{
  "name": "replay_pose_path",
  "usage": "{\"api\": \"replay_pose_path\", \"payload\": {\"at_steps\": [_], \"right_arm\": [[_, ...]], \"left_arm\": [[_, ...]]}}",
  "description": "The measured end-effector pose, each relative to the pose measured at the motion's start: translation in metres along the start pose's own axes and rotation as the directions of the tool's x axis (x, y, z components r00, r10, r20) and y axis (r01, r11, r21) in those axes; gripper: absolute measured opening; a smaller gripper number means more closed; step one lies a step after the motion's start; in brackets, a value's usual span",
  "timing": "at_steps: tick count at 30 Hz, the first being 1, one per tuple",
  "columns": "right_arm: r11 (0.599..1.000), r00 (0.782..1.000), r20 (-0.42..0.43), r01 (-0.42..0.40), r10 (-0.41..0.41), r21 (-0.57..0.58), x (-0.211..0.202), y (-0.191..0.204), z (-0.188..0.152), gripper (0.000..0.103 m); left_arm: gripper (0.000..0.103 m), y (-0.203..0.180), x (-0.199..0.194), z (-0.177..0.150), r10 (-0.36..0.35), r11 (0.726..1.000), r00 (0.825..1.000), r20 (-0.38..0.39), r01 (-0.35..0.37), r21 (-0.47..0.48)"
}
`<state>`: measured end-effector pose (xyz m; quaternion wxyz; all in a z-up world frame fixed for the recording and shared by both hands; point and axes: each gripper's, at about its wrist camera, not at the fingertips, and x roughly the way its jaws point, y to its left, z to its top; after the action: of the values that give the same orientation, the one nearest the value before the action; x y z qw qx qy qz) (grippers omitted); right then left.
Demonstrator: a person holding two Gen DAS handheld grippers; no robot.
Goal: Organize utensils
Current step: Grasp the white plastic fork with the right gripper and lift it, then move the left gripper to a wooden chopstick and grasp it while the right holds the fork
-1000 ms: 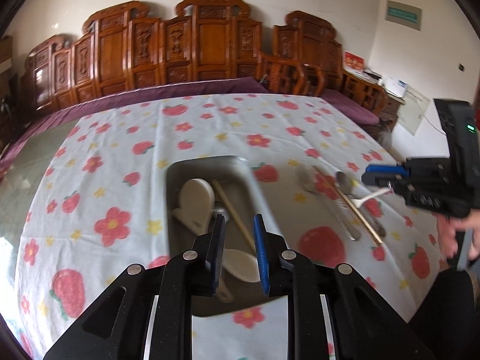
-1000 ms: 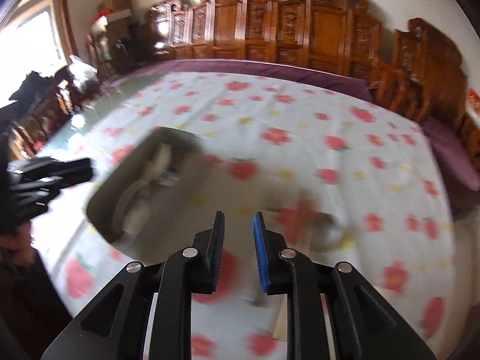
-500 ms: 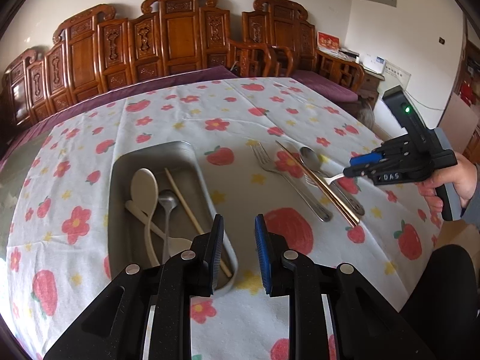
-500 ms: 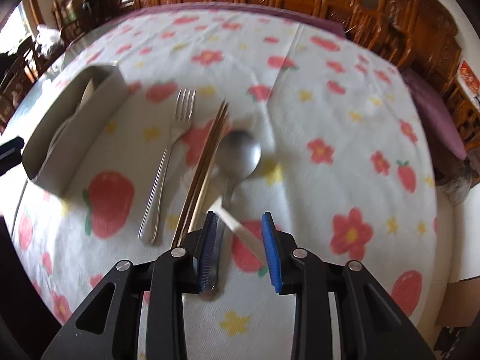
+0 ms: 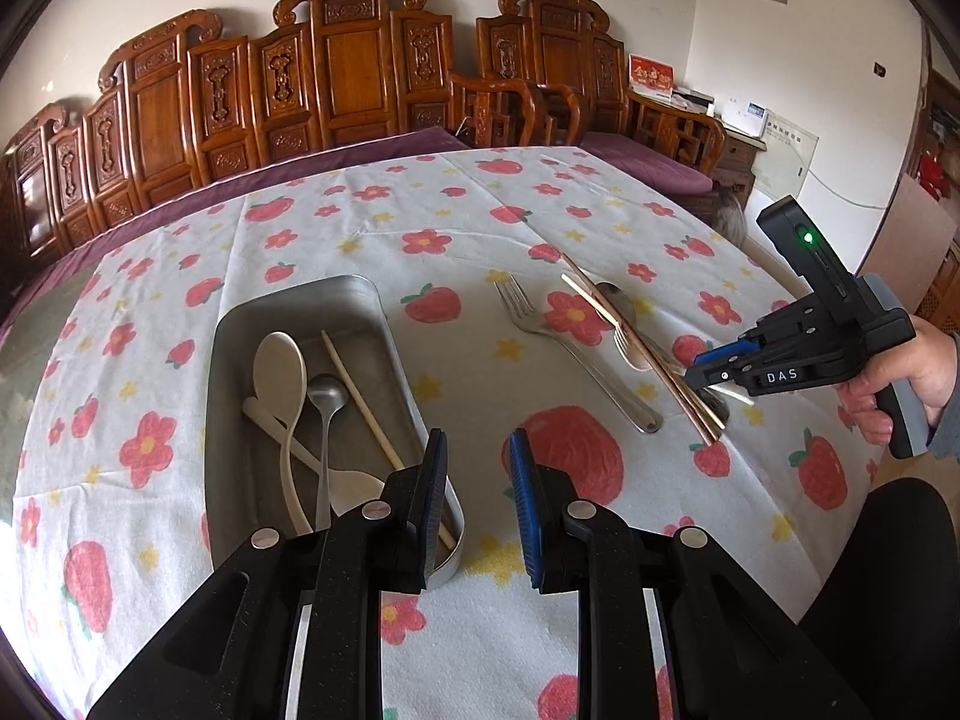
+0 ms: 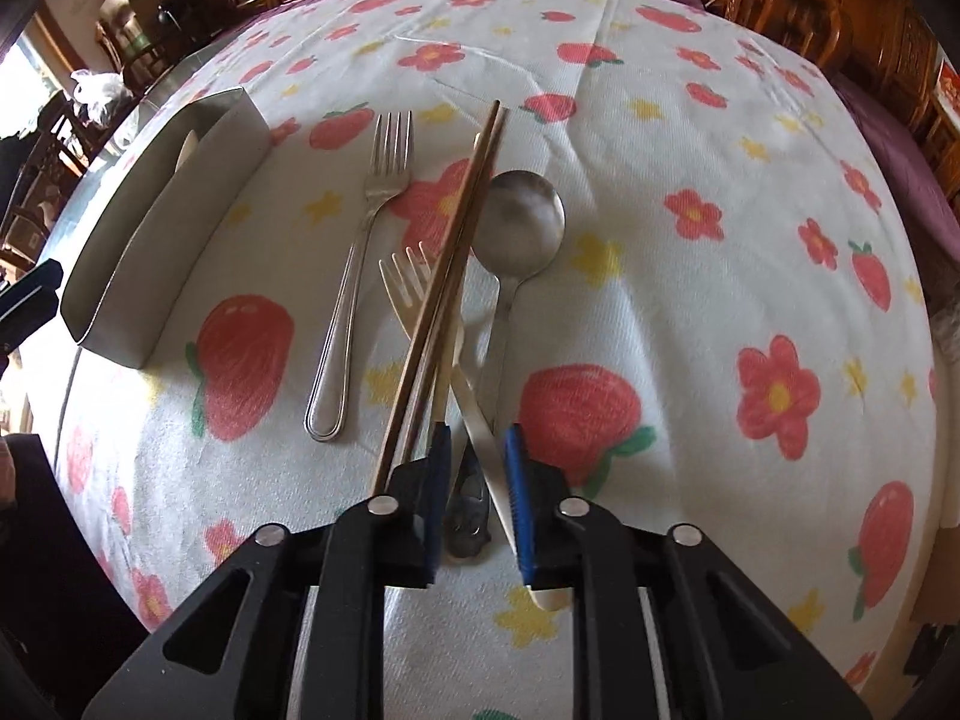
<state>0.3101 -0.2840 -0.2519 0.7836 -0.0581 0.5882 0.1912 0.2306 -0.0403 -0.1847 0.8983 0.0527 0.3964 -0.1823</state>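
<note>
Several utensils already lie in the metal tray (image 5: 360,306), while the right claw (image 6: 477,450), jaws just closing around a cream plastic handle (image 6: 480,420), leaves forks, chopsticks and spoon; the left claw (image 5: 477,468) hangs empty, slightly parted.

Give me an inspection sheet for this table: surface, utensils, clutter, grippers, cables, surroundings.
Surface: fruit-and-flower tablecloth.
Job's things: metal tray holds spoons and a chopstick; metal fork, chopsticks, metal spoon, plastic fork lie outside.
Clutter: nothing seen.
Grippers: left gripper open, empty; right gripper jaws just closing around plastic fork's handle, grip unclear.
Cables: thin cable on far wall.
Surroundings: carved wooden chairs.
</note>
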Motion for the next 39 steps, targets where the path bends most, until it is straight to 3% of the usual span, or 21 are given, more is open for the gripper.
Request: {"api": "replay_pose_path", "payload": {"at_steps": [8, 12, 19, 25, 39], "right_arm": [[0.999, 0.999, -0.012, 0.044, -0.044, -0.031, 0.002, 0.005, 0.000, 0.014], [0.996, 0.998, -0.022, 0.063, -0.064, -0.059, 0.005, 0.007, -0.001, 0.020], [0.995, 0.997, -0.035, 0.069, -0.072, -0.077, 0.006, 0.008, 0.001, 0.021], [0.990, 0.994, -0.036, 0.096, -0.100, -0.105, 0.003, 0.014, 0.000, 0.010], [0.989, 0.997, 0.029, 0.069, -0.065, -0.134, -0.035, 0.034, 0.010, 0.009]], "left_arm": [[0.020, 0.000, 0.001, -0.001, 0.000, 1.000, 1.000, 0.001, 0.000, 0.001], [0.020, 0.000, 0.001, -0.001, -0.001, 1.000, 1.000, 0.000, 0.001, 0.002], [0.020, -0.002, 0.001, -0.003, -0.003, 1.000, 1.000, -0.002, 0.003, 0.007], [0.020, -0.002, 0.001, -0.003, -0.002, 1.000, 1.000, -0.001, 0.002, 0.008], [0.020, -0.001, -0.001, -0.003, -0.006, 1.000, 1.000, 0.001, 0.006, 0.010]]}}
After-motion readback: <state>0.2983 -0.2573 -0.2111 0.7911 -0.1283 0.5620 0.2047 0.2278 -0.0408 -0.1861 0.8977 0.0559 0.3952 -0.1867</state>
